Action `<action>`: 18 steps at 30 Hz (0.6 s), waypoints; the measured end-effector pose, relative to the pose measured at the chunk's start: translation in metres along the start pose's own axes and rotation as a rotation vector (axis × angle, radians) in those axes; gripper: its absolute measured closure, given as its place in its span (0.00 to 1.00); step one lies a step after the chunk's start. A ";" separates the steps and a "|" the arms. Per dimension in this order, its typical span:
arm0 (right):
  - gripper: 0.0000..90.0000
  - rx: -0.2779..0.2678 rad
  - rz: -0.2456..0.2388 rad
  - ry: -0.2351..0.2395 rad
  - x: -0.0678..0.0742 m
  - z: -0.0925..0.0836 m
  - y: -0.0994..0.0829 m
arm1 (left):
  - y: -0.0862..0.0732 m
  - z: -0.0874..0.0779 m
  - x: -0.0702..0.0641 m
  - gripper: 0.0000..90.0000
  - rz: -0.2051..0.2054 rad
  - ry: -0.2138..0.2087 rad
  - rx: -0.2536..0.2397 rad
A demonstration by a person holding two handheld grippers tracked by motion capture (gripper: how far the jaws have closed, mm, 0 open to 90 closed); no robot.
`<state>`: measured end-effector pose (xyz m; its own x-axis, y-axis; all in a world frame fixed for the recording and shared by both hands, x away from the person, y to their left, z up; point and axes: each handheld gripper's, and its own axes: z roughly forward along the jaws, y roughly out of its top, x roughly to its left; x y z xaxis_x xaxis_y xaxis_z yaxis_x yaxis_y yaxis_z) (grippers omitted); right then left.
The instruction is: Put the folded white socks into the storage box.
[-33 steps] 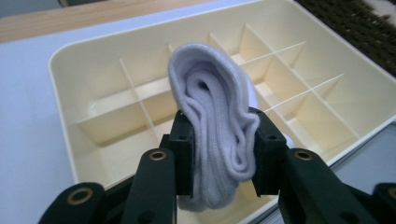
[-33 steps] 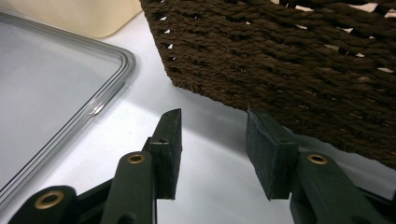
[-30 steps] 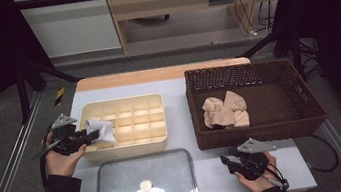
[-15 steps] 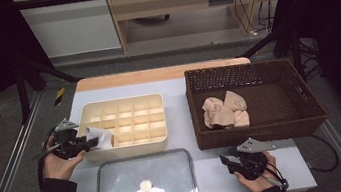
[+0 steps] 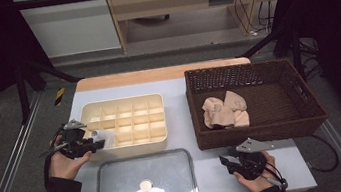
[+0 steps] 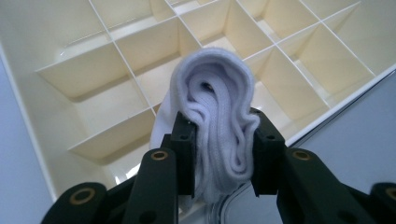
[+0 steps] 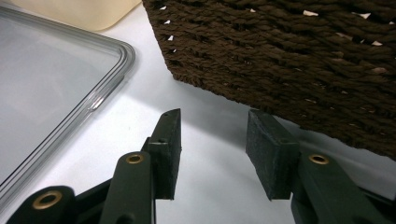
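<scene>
One rolled white sock is being pinched in the left tongs above the cream divided plastic tray's near-left compartments; lowering it in likely follows. Right tongs are resting spread.

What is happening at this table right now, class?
A person is sorting rolled socks into a cream divided organiser box. The left tool is clamped on a white rolled sock and holds it over the box's near-left compartments. The right tool is open with nothing in it, resting low on the table beside the brown wicker basket, where beige socks wait. A clear lid lies at the near edge of the table.
</scene>
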<state>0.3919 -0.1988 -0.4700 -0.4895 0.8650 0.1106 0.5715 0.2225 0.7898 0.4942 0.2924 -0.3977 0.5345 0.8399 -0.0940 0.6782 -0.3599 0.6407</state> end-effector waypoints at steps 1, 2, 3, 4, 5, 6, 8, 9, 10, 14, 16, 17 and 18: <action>0.62 0.000 0.000 0.000 0.000 0.000 0.000 | 0.000 0.000 0.000 0.74 0.000 0.000 0.000; 0.62 0.003 -0.002 -0.001 0.000 0.001 0.000 | 0.000 0.001 0.000 0.74 -0.007 0.010 0.009; 0.62 0.003 -0.002 -0.001 0.000 0.001 0.000 | 0.000 0.001 0.000 0.74 -0.007 0.010 0.009; 0.62 0.004 -0.003 0.000 0.000 0.001 -0.001 | 0.000 0.004 -0.001 0.74 -0.006 0.022 0.009; 0.62 0.005 -0.004 0.000 0.000 0.001 -0.001 | -0.001 0.005 0.000 0.74 -0.008 0.024 0.010; 0.62 0.007 -0.002 0.000 0.000 0.001 -0.001 | -0.002 0.006 0.001 0.74 -0.010 0.026 0.016; 0.62 0.008 -0.001 0.000 0.001 0.001 -0.001 | -0.004 0.008 0.003 0.74 -0.019 0.025 0.021; 0.62 0.009 -0.001 0.000 0.001 0.002 -0.001 | -0.005 0.009 0.004 0.74 -0.023 0.023 0.021; 0.62 0.009 -0.001 0.000 0.001 0.002 -0.001 | -0.006 0.009 0.004 0.74 -0.030 0.019 0.020; 0.62 0.013 -0.001 0.001 0.001 0.002 -0.001 | -0.004 0.010 0.002 0.75 -0.023 0.037 0.034; 0.62 0.011 -0.004 0.001 0.001 0.002 -0.001 | -0.003 0.011 0.000 0.75 -0.013 0.051 0.043; 0.62 0.011 -0.004 0.001 0.001 0.002 -0.001 | -0.003 0.011 0.000 0.75 -0.013 0.051 0.043; 0.62 0.012 -0.006 0.002 0.001 0.002 -0.001 | -0.003 0.013 0.001 0.75 -0.013 0.044 0.046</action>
<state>0.3922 -0.1969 -0.4722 -0.4943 0.8628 0.1066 0.5760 0.2332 0.7835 0.4991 0.2886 -0.4100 0.5034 0.8614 -0.0676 0.7078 -0.3663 0.6040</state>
